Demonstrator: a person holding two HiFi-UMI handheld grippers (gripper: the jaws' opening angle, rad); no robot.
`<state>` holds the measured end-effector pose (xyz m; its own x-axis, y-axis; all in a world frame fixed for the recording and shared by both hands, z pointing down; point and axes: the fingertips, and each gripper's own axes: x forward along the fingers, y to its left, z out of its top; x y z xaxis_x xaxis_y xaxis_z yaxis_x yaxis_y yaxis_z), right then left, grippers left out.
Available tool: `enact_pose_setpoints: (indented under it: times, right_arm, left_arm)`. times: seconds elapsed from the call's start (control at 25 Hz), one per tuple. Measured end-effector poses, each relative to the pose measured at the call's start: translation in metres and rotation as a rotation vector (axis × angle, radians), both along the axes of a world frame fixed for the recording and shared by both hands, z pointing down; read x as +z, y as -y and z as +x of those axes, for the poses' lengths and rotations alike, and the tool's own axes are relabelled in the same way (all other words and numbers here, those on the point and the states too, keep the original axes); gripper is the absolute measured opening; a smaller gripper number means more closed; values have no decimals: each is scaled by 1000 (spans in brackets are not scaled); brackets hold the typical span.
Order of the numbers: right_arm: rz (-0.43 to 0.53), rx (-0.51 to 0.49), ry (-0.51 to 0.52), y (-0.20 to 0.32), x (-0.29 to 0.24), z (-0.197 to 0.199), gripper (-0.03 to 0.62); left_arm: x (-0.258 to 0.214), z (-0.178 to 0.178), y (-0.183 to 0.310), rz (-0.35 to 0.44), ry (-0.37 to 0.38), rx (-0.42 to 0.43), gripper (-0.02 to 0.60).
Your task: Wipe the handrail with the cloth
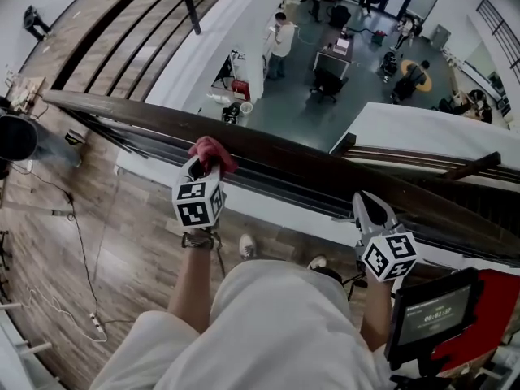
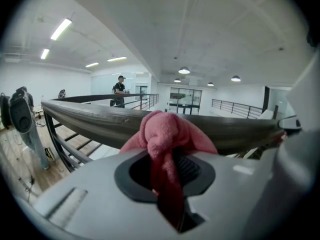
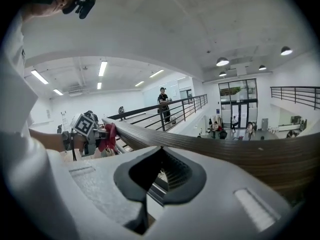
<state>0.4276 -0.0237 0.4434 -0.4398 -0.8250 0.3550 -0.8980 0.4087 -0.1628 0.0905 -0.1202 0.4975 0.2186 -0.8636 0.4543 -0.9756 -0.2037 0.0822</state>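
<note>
Left gripper view: left claw (image 2: 167,170) pinches the pink cloth (image 2: 167,131) against the handrail (image 2: 90,116), right claw (image 3: 159,176) looks pressed together and empty, so press down evenly and drag along the rail's length.

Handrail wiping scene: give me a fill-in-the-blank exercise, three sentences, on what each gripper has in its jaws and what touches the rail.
The left gripper is shut on a pink ____. It presses this against the top of the dark wooden ____. The right gripper has ____ between its jaws.
Missing words: cloth; handrail; nothing.
</note>
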Motion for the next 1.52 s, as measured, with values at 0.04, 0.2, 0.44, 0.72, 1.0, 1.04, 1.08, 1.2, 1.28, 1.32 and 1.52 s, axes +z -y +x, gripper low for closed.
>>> enact_pose_setpoints:
  times: [0.04, 0.2, 0.44, 0.72, 1.0, 1.04, 1.08, 1.2, 1.28, 1.32, 1.52]
  right_arm:
    - [10, 24, 3, 0, -4, 10, 3]
    - [41, 147, 25, -3, -15, 56, 3]
    - [66, 282, 15, -13, -20, 108, 3]
    - [75, 342, 9, -22, -20, 142, 3]
    - [71, 361, 1, -25, -13, 171, 3]
    - [72, 362, -2, -25, -12, 172, 3]
    - [73, 363, -4, -26, -11, 174, 3]
    - [81, 367, -6, -29, -10, 183, 3]
    - [90, 368, -8, -31, -12, 192, 3]
    - [94, 368, -11, -31, -12, 197, 3]
    - [107, 376, -29, -34, -9, 212, 3]
  left_arm:
    - [-1, 5, -1, 0, 3, 2, 80]
    - [-3, 21, -4, 4, 8, 11, 78]
    - [-5, 49, -11, 12, 20, 47, 78]
    - [-6, 92, -22, 19, 46, 108, 78]
    - [-7, 150, -40, 11, 74, 201, 78]
    - [-7, 156, -42, 10, 77, 214, 78]
    - [-6, 162, -43, 12, 80, 226, 78]
    - [-5, 183, -51, 21, 91, 263, 78]
    - [-6, 202, -57, 28, 98, 289, 78]
    - [-5, 212, -60, 31, 102, 304, 78]
    - [-1, 250, -75, 34, 109, 371, 78]
